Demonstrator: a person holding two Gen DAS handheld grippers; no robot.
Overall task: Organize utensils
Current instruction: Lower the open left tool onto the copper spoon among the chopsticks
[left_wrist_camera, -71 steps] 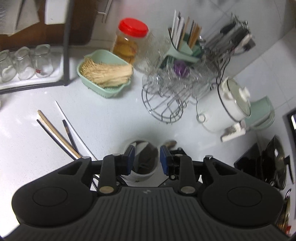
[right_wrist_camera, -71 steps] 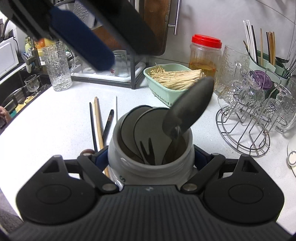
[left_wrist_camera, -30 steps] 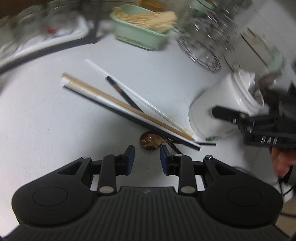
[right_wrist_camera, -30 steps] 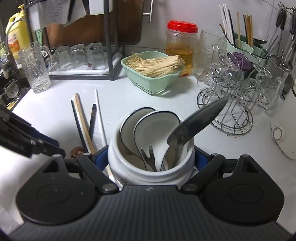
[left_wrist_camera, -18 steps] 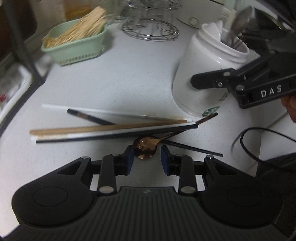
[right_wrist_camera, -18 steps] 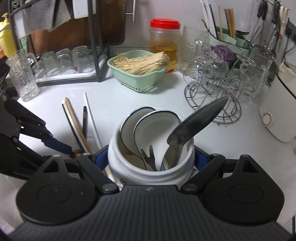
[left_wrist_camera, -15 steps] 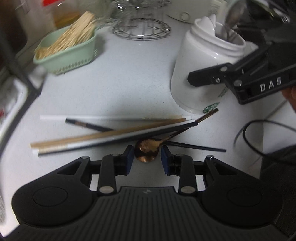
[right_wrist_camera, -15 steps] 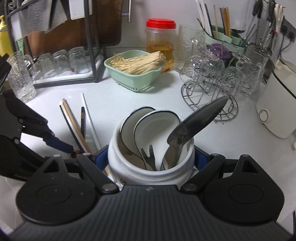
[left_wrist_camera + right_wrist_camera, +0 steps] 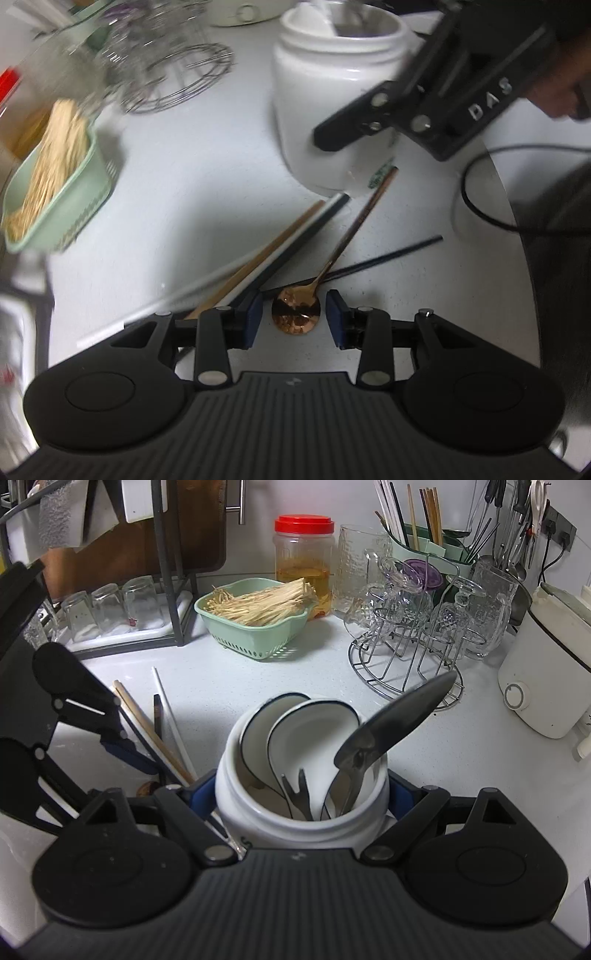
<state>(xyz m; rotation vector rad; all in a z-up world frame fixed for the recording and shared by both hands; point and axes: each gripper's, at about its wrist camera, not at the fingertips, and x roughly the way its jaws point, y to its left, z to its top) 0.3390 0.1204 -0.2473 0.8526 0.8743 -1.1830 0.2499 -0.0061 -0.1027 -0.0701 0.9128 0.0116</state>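
My left gripper (image 9: 295,314) is open, low over the counter, with the bowl of a copper spoon (image 9: 296,312) between its pads, apart from both. The spoon's handle runs up-right toward a white jar (image 9: 332,110). Several chopsticks (image 9: 273,251) lie crossed beside the spoon. My right gripper (image 9: 301,794) is shut on the white jar (image 9: 295,823), which holds two white ladle spoons (image 9: 306,734), a fork (image 9: 295,790) and a grey metal spoon (image 9: 399,720). The left gripper (image 9: 122,749) shows at the left of the right wrist view.
A green basket of sticks (image 9: 258,616), a red-lidded jar (image 9: 303,554), a wire glass rack (image 9: 410,642), a dish rack with glasses (image 9: 110,609) and a white cooker (image 9: 546,672) stand at the back. A black cable (image 9: 491,192) lies near the counter edge.
My left gripper came down from above the jar to the counter and closed in on the copper spoon's bowl, which now sits between its pads. The right gripper kept holding the jar.
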